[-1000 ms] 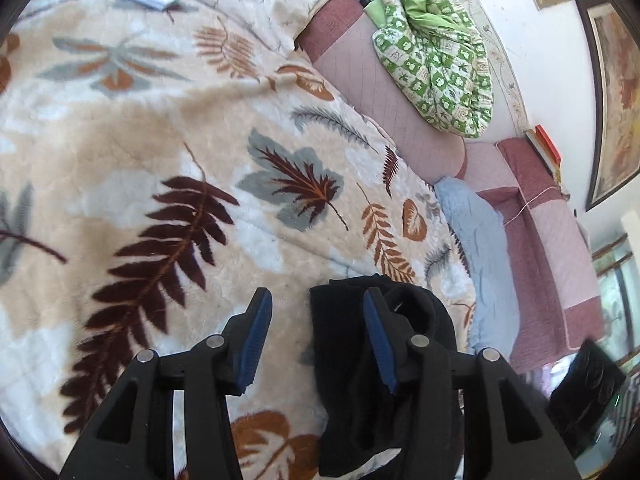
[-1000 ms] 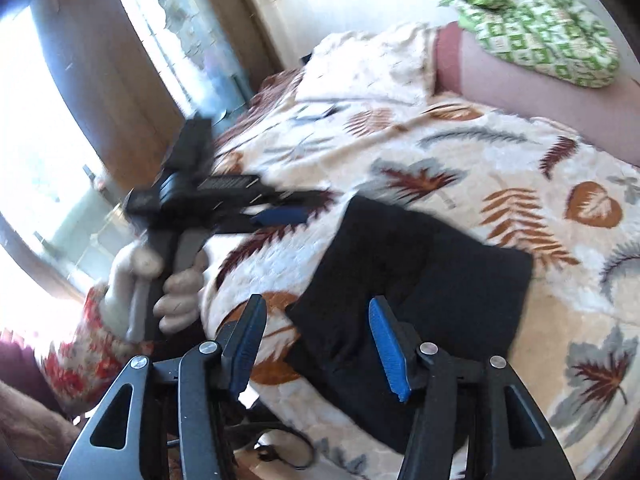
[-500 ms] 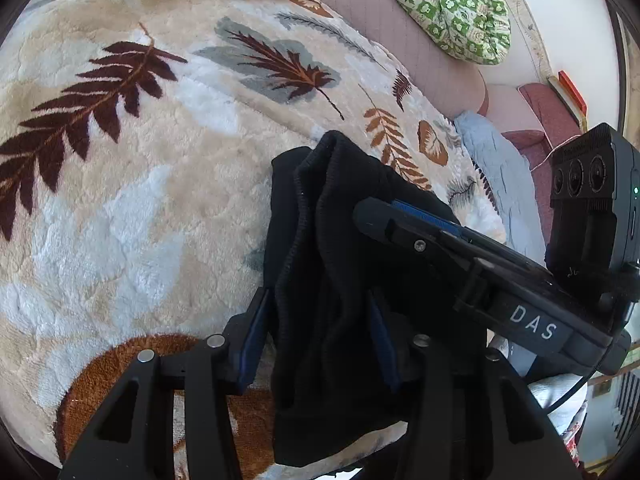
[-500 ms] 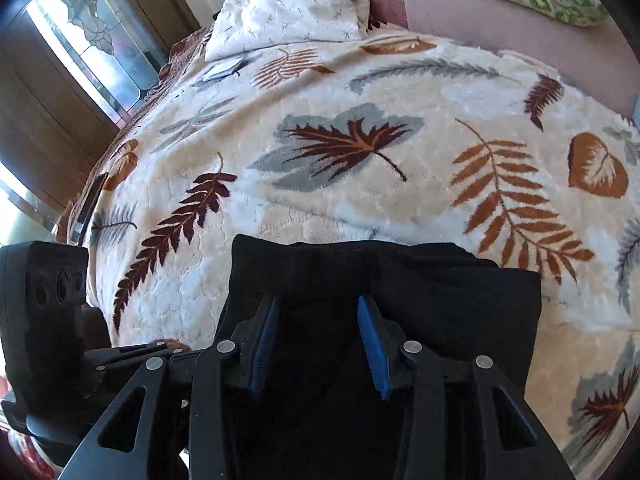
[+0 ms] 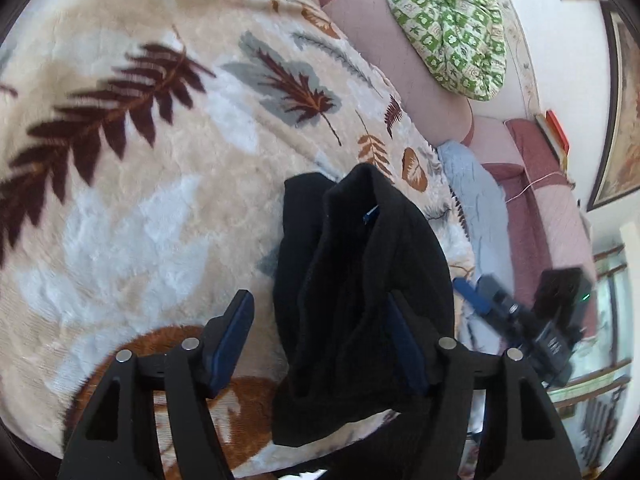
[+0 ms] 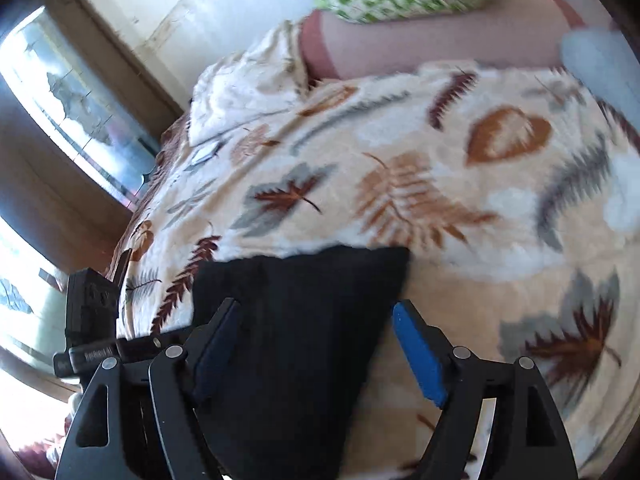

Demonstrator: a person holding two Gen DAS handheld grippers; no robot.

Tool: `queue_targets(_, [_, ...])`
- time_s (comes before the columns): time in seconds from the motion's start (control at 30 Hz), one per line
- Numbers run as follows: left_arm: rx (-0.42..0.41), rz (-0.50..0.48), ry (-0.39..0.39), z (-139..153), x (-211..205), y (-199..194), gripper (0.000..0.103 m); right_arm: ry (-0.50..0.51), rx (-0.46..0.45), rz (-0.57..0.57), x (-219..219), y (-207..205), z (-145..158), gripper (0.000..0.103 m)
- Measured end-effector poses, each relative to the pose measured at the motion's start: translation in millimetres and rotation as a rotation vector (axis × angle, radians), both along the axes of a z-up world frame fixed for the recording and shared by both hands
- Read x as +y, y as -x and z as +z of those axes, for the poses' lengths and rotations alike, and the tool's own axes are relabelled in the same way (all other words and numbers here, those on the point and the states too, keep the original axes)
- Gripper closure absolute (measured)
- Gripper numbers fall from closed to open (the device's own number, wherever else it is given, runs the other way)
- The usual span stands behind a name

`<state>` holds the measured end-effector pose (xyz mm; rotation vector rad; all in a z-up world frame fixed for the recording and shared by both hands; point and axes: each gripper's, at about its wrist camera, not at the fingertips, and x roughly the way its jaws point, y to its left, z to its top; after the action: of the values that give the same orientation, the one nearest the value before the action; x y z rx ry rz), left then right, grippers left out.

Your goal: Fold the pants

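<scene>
Both grippers were clamped on the black pants half a second ago; now both sets of jaws are opening. Left gripper: jaws apart, left pad clear of the cloth, right pad against the bunched fabric. Right gripper: wide, right pad clear, pants lying between the fingers. Pants sit folded on the leaf-print blanket, lower centre in both views. Further back, upper right of the left view: pink sofa back, green checked bundle.

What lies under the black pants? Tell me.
Under the black pants lies the leaf-patterned blanket, visible all around them. Whatever sits directly beneath the fabric is covered and cannot be seen.
</scene>
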<state>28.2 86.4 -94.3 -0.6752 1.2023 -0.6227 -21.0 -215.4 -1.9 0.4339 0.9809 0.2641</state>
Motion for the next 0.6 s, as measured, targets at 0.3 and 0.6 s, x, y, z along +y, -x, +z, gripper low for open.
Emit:
queue_targets(0.3, [-0.059, -0.083, -0.009, -3, -32, 2, 0.007, -0.343, 0.125, -0.012, -19, 5, -68, 0.02])
queue_targets(0.6, [-0.101, -0.12, -0.099, 6, -52, 5, 0.055, -0.377, 0.113, 0.05, 14, -5, -68, 0.054])
